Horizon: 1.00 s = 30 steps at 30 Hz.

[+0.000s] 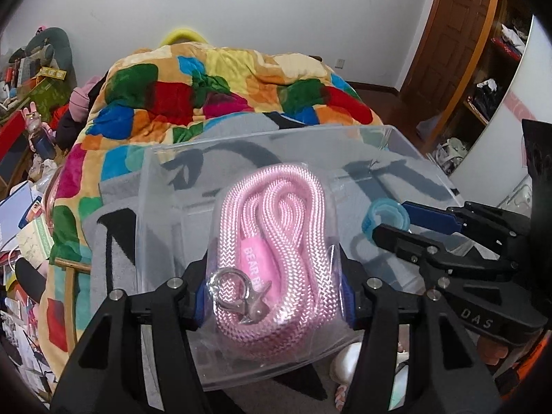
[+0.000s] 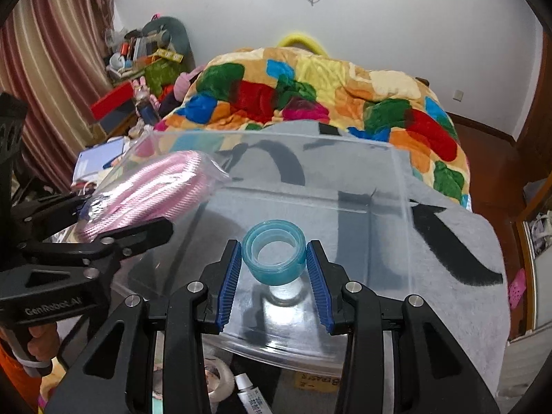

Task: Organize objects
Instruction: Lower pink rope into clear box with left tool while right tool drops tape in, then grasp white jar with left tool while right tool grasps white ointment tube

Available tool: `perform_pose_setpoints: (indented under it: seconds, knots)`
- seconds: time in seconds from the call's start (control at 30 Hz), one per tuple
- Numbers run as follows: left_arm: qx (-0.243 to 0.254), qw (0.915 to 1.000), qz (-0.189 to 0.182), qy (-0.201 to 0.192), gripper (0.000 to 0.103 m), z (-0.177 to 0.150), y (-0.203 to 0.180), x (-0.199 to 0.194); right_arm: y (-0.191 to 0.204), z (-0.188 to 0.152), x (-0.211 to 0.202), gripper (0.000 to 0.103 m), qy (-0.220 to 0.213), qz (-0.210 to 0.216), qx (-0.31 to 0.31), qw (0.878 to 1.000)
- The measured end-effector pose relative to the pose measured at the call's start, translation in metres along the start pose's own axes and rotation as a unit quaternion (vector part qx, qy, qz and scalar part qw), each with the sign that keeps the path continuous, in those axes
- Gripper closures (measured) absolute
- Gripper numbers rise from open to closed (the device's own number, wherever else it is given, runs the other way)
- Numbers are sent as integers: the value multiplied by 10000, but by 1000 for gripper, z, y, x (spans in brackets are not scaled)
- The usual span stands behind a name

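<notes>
- Both grippers hang over a clear rectangular plastic storage bin (image 2: 396, 186) that sits on a grey blanket with black markings (image 2: 459, 241), at the near end of a bed heaped with a multicoloured patchwork quilt (image 2: 310, 82).
- The left gripper (image 1: 276, 296) is clamped on a coiled pink braided rope with a silver clasp, sealed in a clear plastic pouch (image 1: 276, 234); its blue pads press the pouch from both sides, holding it above the left part of the bin.
- The right gripper (image 2: 274, 276) carries a translucent blue roll of tape (image 2: 274, 258) between its ribbed blue pads; the pads sit against, or very nearly against, the roll's sides, and the roll appears lifted clear of the bin floor, so the grip looks firm.
- In the left wrist view, the same tape roll shows at the right gripper's tip, just right of the pouch.
- Progress, as judged here: both items are picked up and carried to the bin, but neither is released; the bin floor looks bare beneath them.
- Still to do: lower and let go of the pouch and the roll inside the bin.
- A white tube with printed text (image 2: 250, 395) and a pale roll (image 2: 215, 381) lie on the floor near the bin's near edge, possibly waiting their turn.
</notes>
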<state>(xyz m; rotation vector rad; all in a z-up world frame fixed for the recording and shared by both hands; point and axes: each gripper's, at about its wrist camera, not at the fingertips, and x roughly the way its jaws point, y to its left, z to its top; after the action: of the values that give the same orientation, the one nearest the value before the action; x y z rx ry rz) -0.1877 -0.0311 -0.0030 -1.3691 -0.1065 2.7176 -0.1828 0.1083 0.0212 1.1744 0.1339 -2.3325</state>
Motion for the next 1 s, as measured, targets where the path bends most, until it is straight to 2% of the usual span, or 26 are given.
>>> perform_pose_setpoints:
  seconds: [0.27,0.37,0.43,0.7,0.83,1.0]
  knots:
    - [0,9995,-23,-301,45,-2,2,-27,3,-5,-10,66,-80,8,-84,9999]
    - [1,9988,-3,-488,40,-6,1,-45,5,-10,-23,65,-212,-7,-127,9997]
    - [21,9980,46,-631,36,-11,0,-56,6,-14,-34,64,-320,17,-142,9994]
    - [87,9954,179,-942,35,-38,-9,-80,3,-35,-67,59,-575,249,-79,9980]
    - [129,9947,164,-1011,33,-55,-14,-84,1,-50,-77,56,-658,246,-59,9975]
    - [189,9959,-36,-886,32,-73,-22,-78,-6,-71,-81,56,-611,300,64,9977]
